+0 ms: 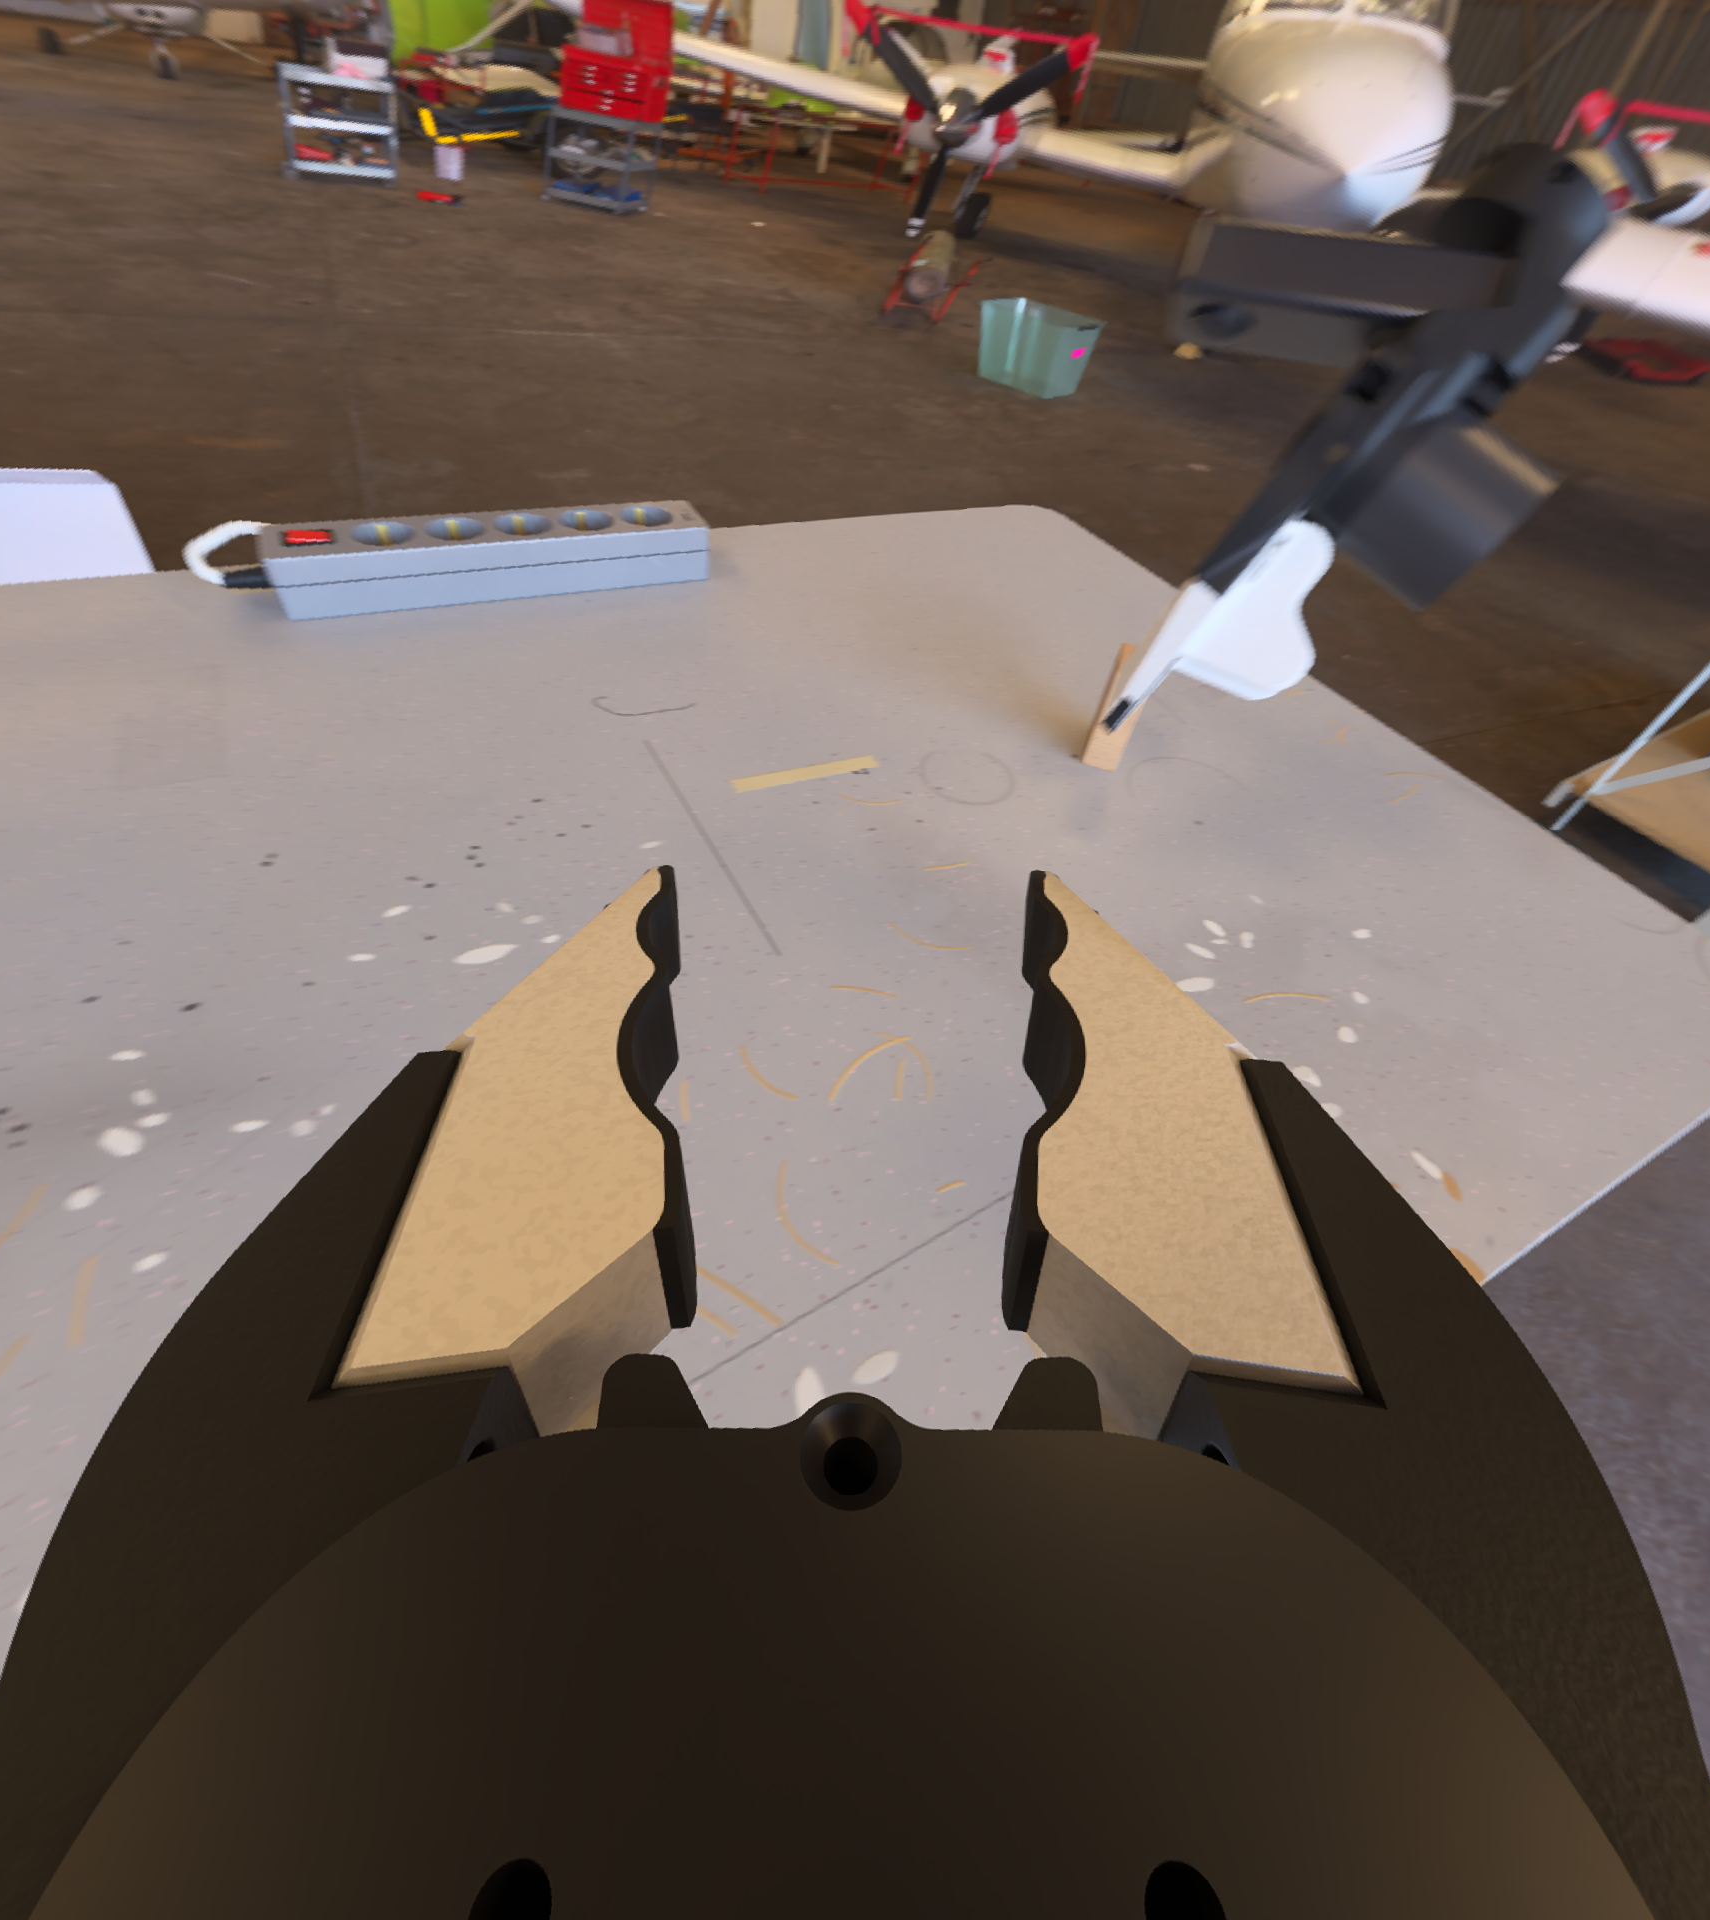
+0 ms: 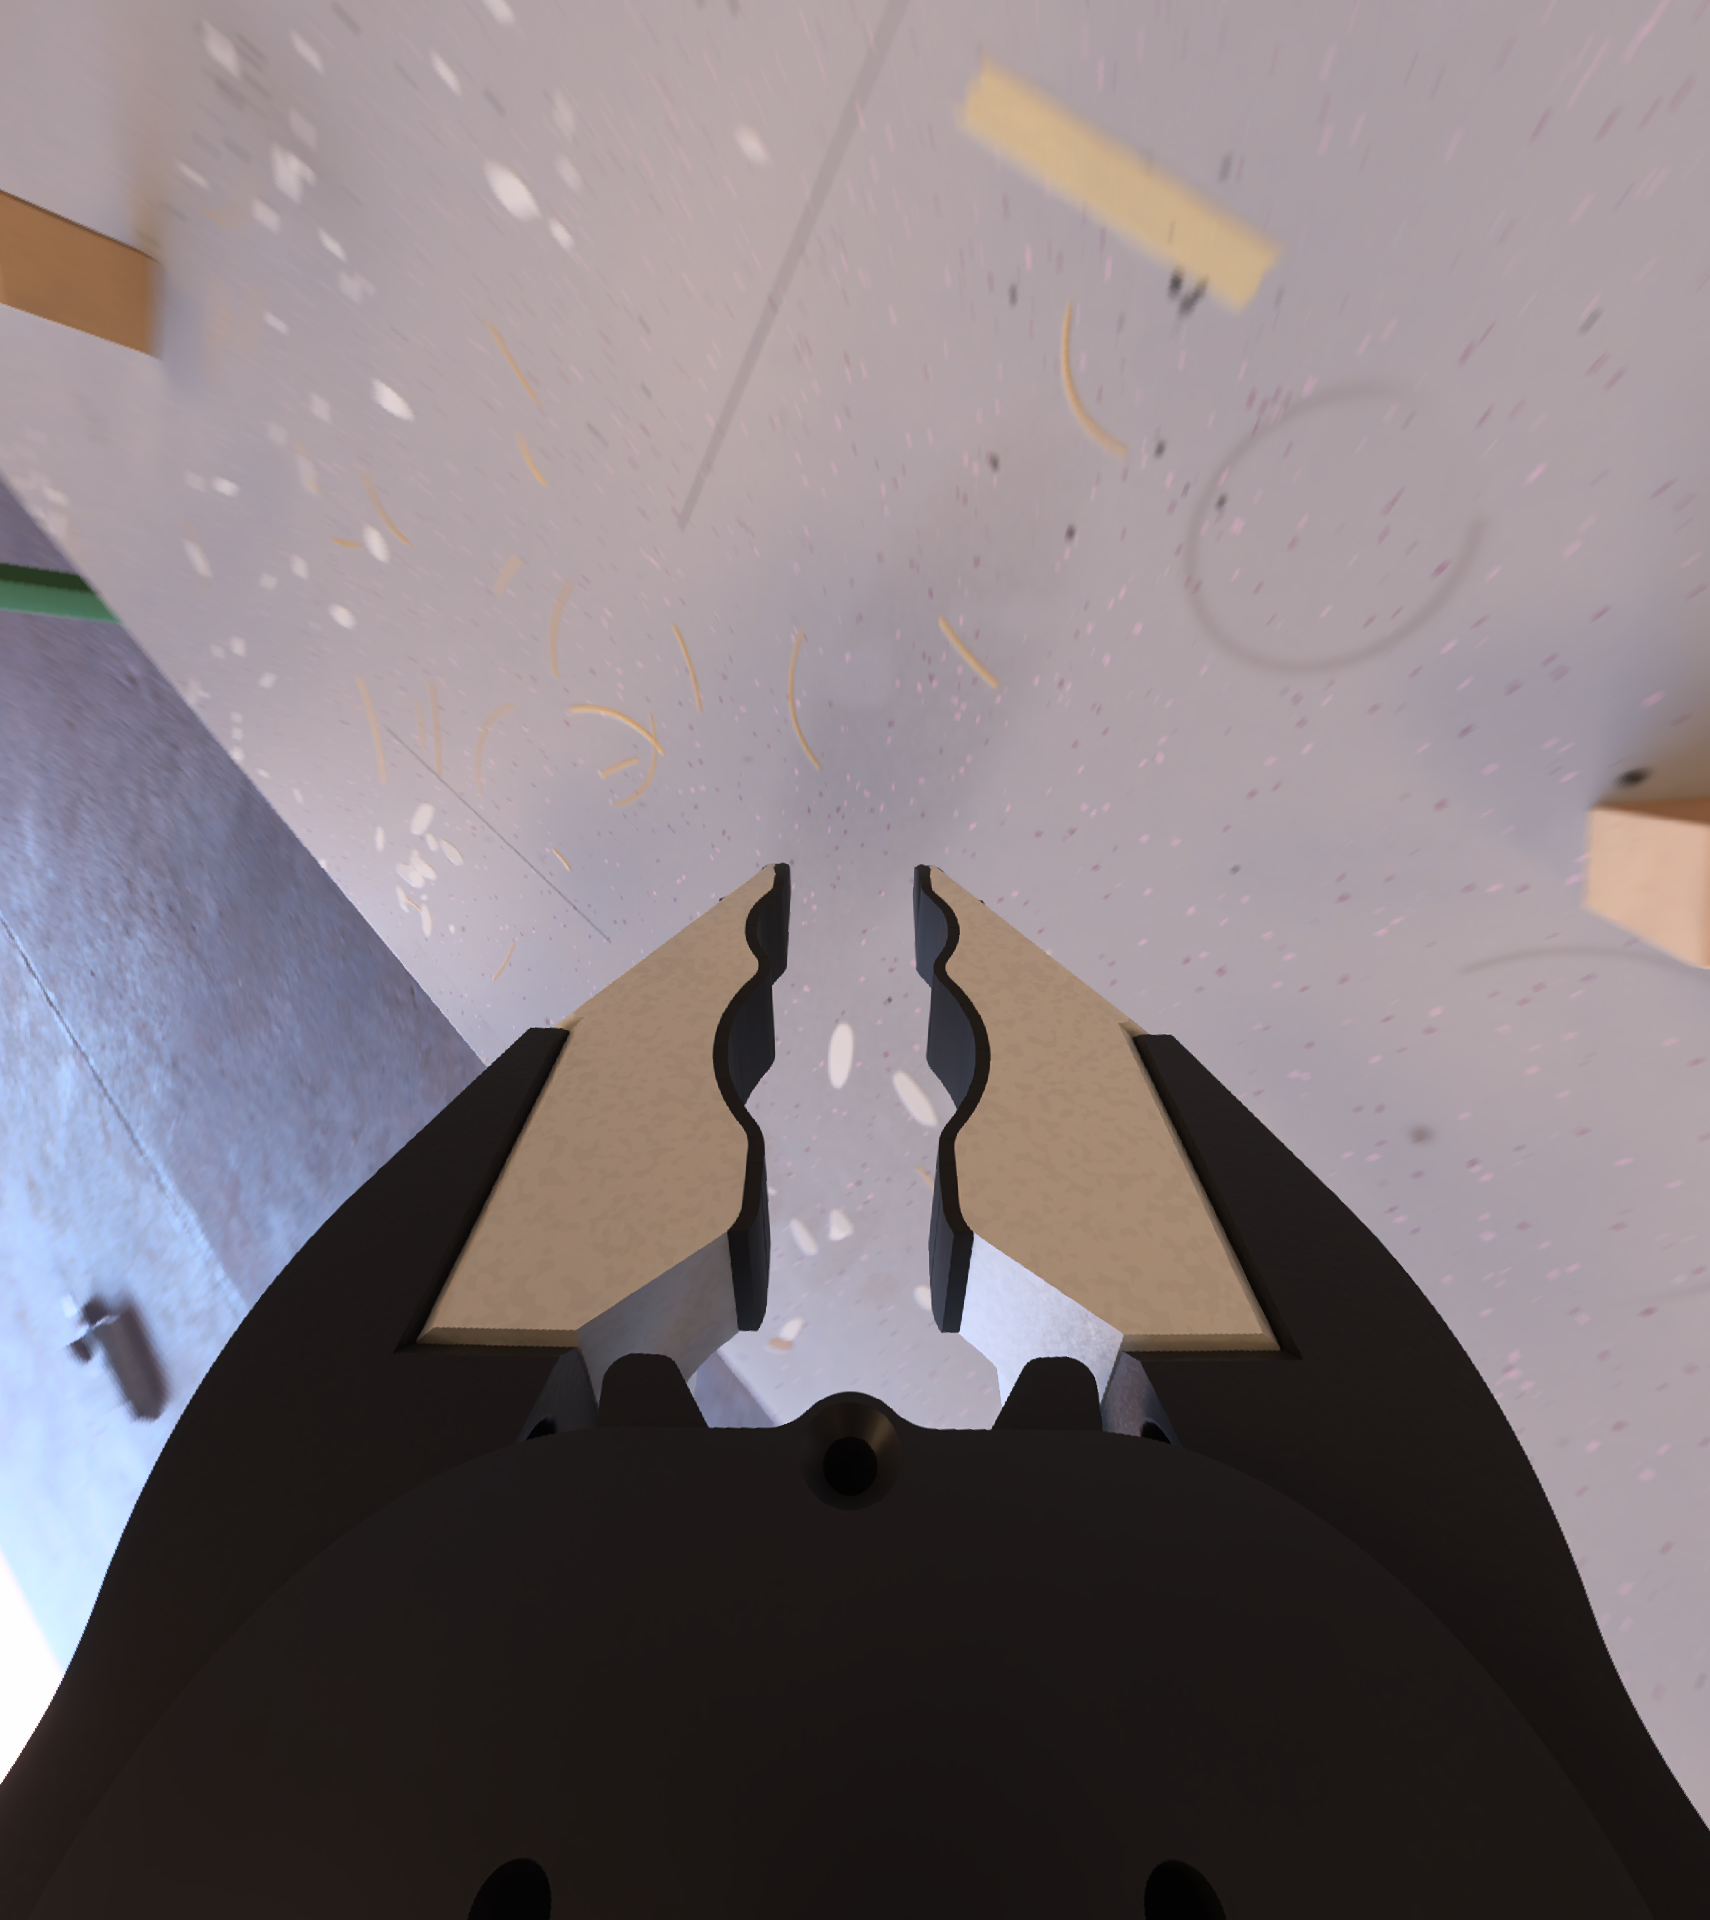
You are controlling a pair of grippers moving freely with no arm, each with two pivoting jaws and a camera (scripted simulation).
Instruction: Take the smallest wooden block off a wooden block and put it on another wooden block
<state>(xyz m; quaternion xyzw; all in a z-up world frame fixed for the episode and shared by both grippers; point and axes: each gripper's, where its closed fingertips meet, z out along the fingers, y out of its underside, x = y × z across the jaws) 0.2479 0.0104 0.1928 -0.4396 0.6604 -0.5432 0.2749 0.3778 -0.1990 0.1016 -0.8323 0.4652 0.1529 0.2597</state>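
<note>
In the left wrist view my left gripper (image 1: pixel 851 883) is open and empty above the speckled grey table (image 1: pixel 311 831). My right gripper (image 1: pixel 1121 712) hangs tilted at the far right, its tip just in front of a small upright wooden block (image 1: pixel 1100 743). In the right wrist view my right gripper (image 2: pixel 851 878) points down at the table (image 2: pixel 1246 1039); the jaws stand a narrow gap apart with nothing between them. A wooden block (image 2: pixel 1703 883) lies to the right, cut by the frame edge. A blurred wood-coloured shape (image 2: pixel 61 270) sits at the upper left; I cannot tell what it is.
A grey power strip (image 1: pixel 487 561) lies at the table's far edge. A flat strip of tan tape (image 1: pixel 804 774) is stuck near the middle and also shows in the right wrist view (image 2: pixel 1121 182). The table's right edge (image 1: pixel 1661 1091) drops to the floor. A wooden frame (image 1: pixel 1703 779) stands beside it.
</note>
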